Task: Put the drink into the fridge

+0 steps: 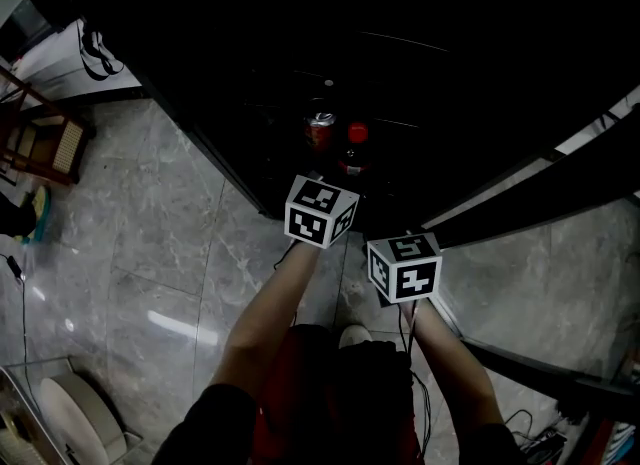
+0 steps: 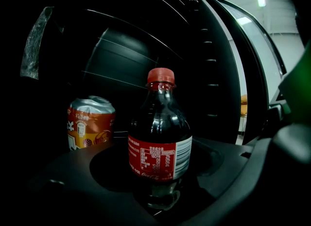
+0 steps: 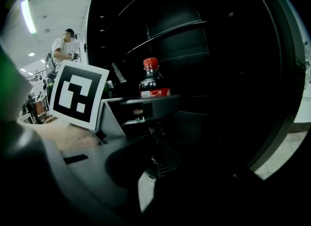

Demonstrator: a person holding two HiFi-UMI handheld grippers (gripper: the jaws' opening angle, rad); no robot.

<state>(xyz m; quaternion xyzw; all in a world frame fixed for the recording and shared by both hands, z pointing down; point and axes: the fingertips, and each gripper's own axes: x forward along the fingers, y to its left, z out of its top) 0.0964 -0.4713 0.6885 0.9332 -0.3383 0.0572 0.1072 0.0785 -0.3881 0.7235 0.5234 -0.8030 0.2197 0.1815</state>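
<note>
A cola bottle (image 2: 160,145) with a red cap stands upright on a dark shelf inside the open fridge (image 1: 430,73). An orange drink can (image 2: 90,125) stands just left of it and slightly further in. My left gripper (image 2: 160,196) reaches into the fridge with its jaws spread wide on either side of the bottle's base; a gap shows on both sides. In the head view the bottle's cap (image 1: 357,134) and the can (image 1: 320,130) show beyond the left marker cube (image 1: 320,211). My right gripper (image 3: 146,171) hangs back outside the fridge, open and empty, behind the left gripper's marker cube (image 3: 80,94).
The fridge door (image 1: 560,188) stands open at the right. Wire shelves (image 2: 126,50) run above the bottle. A wooden chair (image 1: 45,143) and a white unit (image 1: 70,58) stand far left on the marble floor (image 1: 160,243). A person (image 3: 60,57) stands in the background.
</note>
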